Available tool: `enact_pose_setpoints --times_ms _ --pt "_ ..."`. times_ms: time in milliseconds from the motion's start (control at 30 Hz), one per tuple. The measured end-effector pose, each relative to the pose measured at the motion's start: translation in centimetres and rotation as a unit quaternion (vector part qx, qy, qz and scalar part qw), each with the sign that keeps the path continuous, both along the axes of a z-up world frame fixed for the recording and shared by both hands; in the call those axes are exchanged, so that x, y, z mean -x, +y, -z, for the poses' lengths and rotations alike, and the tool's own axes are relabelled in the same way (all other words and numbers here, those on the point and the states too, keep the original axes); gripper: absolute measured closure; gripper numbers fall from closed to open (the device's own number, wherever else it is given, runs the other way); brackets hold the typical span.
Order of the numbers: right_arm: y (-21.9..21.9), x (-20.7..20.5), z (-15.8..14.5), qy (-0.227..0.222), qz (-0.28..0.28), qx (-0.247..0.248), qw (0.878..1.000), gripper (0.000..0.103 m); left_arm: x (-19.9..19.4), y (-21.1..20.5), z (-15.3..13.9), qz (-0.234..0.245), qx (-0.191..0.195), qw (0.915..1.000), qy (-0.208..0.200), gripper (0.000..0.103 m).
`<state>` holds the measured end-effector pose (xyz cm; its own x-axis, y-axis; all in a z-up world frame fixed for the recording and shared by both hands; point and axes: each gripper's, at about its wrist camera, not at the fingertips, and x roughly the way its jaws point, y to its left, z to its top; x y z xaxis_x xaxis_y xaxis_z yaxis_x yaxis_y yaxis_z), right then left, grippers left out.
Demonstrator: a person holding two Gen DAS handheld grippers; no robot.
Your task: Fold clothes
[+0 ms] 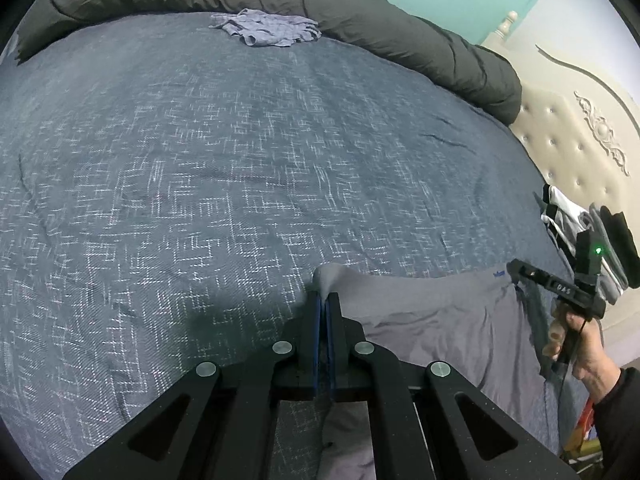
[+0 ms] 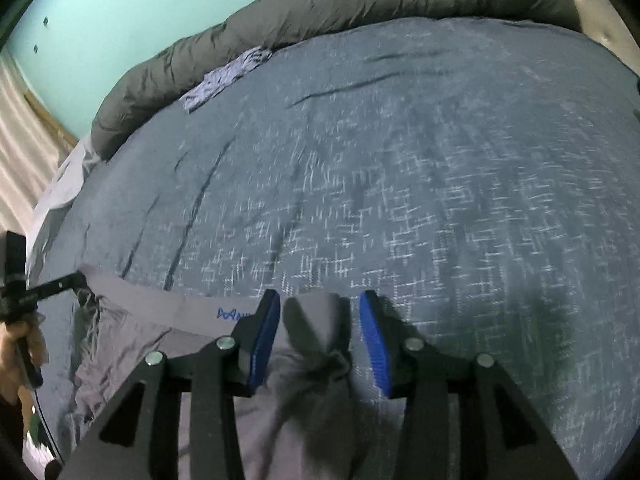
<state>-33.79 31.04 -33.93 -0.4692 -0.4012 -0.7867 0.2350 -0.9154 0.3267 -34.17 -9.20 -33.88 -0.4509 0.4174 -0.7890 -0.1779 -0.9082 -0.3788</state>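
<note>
A grey garment (image 1: 432, 320) lies spread on the patterned blue-grey bed cover (image 1: 240, 160), a small blue logo near its top edge. My left gripper (image 1: 323, 298) is shut on the garment's upper left corner, which pokes out above the pads. In the right wrist view the same grey garment (image 2: 160, 332) carries blue lettering on its band. A bunched fold of it sits between the blue pads (image 2: 266, 332) of my right gripper (image 2: 320, 300), which is open; neither pad presses the cloth. A hand (image 1: 580, 344) holds that gripper at the garment's right end.
A crumpled pale blue cloth (image 1: 268, 30) lies at the far side of the bed, against a rolled dark grey duvet (image 1: 360, 12). A tufted cream headboard (image 1: 580, 140) stands at the right, with a stack of folded clothes (image 1: 560, 216) before it.
</note>
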Motion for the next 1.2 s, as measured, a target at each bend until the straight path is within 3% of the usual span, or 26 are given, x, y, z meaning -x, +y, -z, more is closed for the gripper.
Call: enact_pose_setpoints --times_ms 67,100,333,700,1200 --pt "-0.2 -0.2 0.0 0.007 -0.005 -0.005 1.0 0.095 -0.2 -0.1 -0.1 -0.001 0.0 1.0 0.005 0.101" --pt "-0.1 -0.4 -0.1 0.011 -0.005 -0.003 1.0 0.098 -0.3 -0.2 -0.2 -0.001 0.001 1.0 0.007 0.101" --pt "0.3 -2.3 -3.4 0.078 -0.009 0.008 0.997 0.1 -1.9 -0.9 -3.4 0.001 0.001 0.999 0.045 0.101" --pt "0.5 -5.5 -13.3 0.197 -0.047 0.043 0.978 0.1 -7.3 -1.1 -13.4 0.016 0.002 0.9894 0.144 0.101" --pt "1.3 -10.1 -24.1 0.286 -0.045 0.064 0.955 0.1 -15.8 -1.0 -25.1 0.018 -0.007 0.9736 0.227 0.101"
